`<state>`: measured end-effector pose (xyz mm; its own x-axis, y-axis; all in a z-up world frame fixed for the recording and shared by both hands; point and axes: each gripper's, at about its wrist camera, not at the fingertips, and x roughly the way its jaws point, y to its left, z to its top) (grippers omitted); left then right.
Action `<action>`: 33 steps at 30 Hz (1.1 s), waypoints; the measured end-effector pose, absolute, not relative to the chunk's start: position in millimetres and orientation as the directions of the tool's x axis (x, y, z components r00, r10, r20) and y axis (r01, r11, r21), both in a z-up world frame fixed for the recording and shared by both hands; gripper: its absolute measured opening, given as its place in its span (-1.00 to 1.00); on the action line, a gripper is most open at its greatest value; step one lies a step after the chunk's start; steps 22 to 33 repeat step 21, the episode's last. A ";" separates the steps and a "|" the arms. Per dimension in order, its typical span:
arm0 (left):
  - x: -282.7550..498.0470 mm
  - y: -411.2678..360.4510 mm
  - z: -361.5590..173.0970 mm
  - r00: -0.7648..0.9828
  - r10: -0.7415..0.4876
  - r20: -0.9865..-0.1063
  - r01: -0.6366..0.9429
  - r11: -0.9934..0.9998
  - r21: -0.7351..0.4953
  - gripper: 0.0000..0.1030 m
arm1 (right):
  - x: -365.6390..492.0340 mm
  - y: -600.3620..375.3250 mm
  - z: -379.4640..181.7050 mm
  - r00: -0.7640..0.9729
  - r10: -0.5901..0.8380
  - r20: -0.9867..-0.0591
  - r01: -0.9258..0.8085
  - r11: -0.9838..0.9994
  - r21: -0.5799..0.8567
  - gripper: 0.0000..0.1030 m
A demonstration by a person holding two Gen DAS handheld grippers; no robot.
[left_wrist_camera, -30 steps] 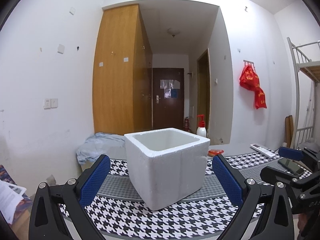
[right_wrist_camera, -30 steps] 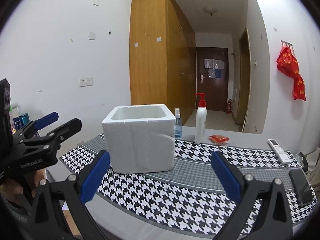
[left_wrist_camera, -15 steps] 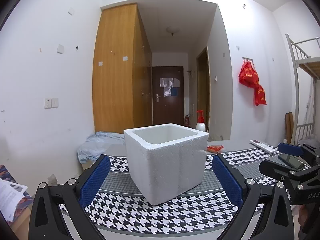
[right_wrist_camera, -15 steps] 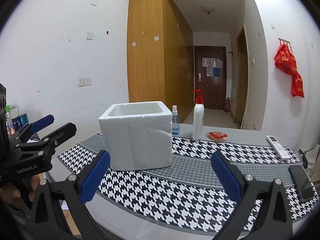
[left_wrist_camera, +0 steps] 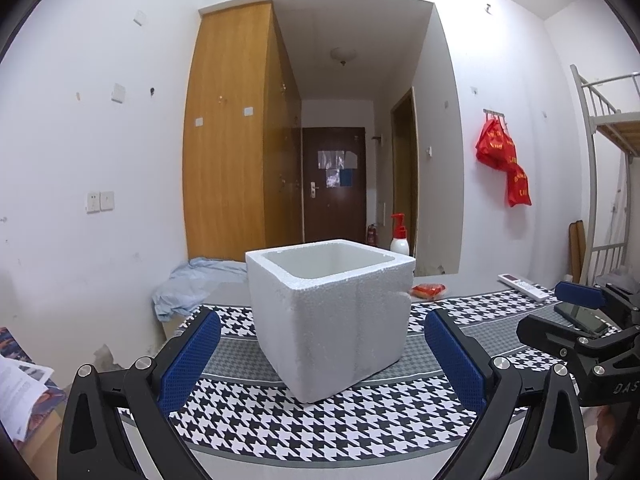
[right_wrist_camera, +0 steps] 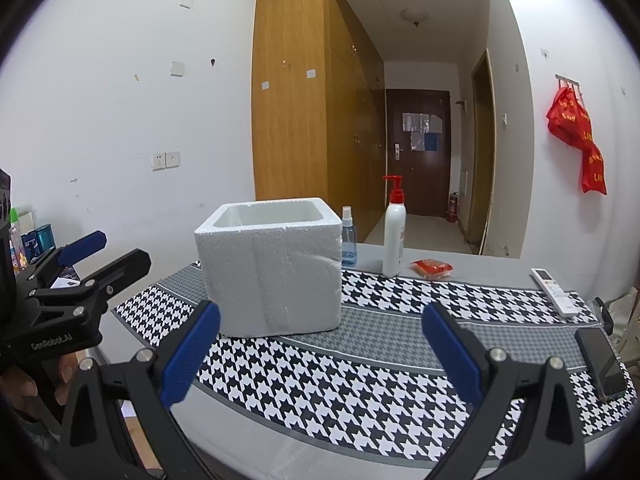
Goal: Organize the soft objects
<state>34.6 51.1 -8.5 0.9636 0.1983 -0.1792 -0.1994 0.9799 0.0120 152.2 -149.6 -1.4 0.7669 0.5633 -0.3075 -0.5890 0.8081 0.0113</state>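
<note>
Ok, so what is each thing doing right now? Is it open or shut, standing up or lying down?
left gripper: open, holding nothing
right gripper: open, holding nothing
foam box: upright, no lid
pump bottle: upright
spray bottle: upright, capped
remote: lying flat
phone: lying flat
dark door: shut

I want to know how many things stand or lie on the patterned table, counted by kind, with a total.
Foam box: 1
Bottles: 2, pump bottle and spray bottle
Red packet: 1
Remote control: 1
Phone: 1
Total: 6
</note>
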 end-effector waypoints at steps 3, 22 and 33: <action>34.3 50.0 -8.7 0.964 0.193 -0.180 -0.194 0.981 0.013 0.98 | 152.0 -149.3 -1.5 0.766 0.564 -0.308 -0.590 0.808 0.012 0.98; 33.7 52.0 -11.5 0.962 0.207 -0.181 -0.208 0.978 0.010 0.98 | 152.9 -149.4 -2.5 0.765 0.563 -0.313 -0.589 0.808 0.014 0.98; 33.7 52.0 -11.5 0.962 0.207 -0.181 -0.208 0.978 0.010 0.98 | 152.9 -149.4 -2.5 0.765 0.563 -0.313 -0.589 0.808 0.014 0.98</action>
